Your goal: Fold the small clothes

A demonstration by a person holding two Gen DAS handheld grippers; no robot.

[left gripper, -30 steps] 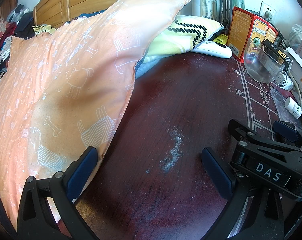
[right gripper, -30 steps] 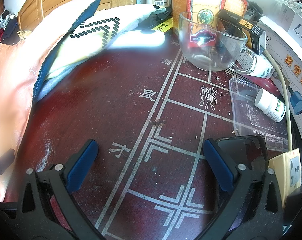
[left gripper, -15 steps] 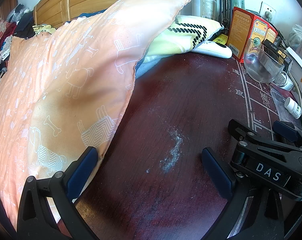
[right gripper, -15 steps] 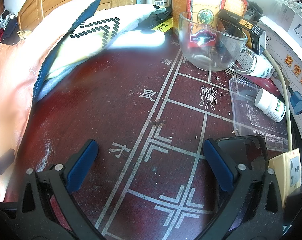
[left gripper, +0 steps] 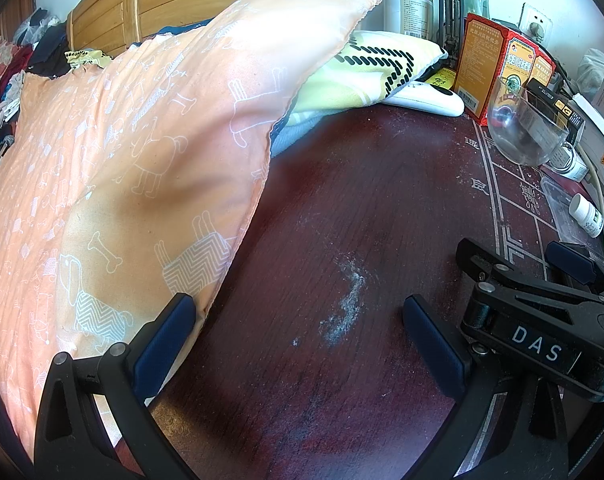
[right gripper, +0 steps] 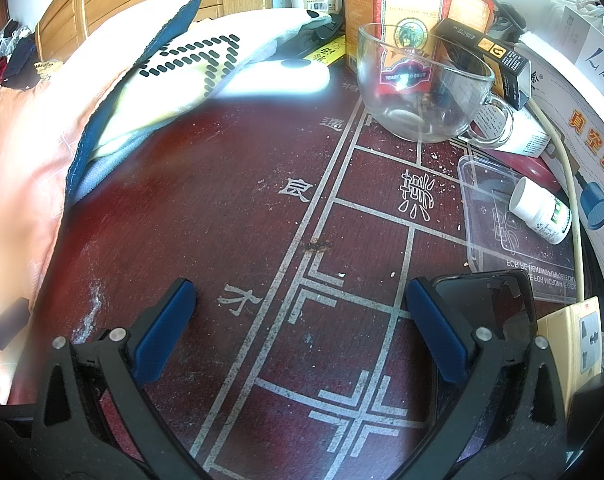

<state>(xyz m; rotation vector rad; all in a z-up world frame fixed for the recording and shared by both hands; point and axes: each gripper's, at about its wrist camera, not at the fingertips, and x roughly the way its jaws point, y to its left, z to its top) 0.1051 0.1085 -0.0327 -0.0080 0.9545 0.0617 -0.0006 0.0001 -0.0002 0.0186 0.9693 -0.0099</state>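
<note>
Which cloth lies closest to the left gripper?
The orange dog-print cloth; its corner sits beside the left gripper, whereas the yellow cloth lies farther back.

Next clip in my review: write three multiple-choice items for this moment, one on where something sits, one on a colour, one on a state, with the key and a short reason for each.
1. Where does the white pill bottle lie?
A. inside the glass cup
B. on its side on the clear plastic lid
C. on the orange fabric

2. What colour are the pads on the gripper fingers?
A. blue
B. red
C. yellow

3. What state are the two grippers in?
A. both shut on cloth
B. left shut, right open
C. both open, holding nothing

Key: 1 B, the bottle lies tipped over on the clear lid, right of the glass cup. 2 A, blue pads show in both wrist views. 3 C, the left gripper and right gripper each have jaws spread wide over the dark red table; the orange dog-print fabric lies beside the left finger, not between the jaws.
</note>
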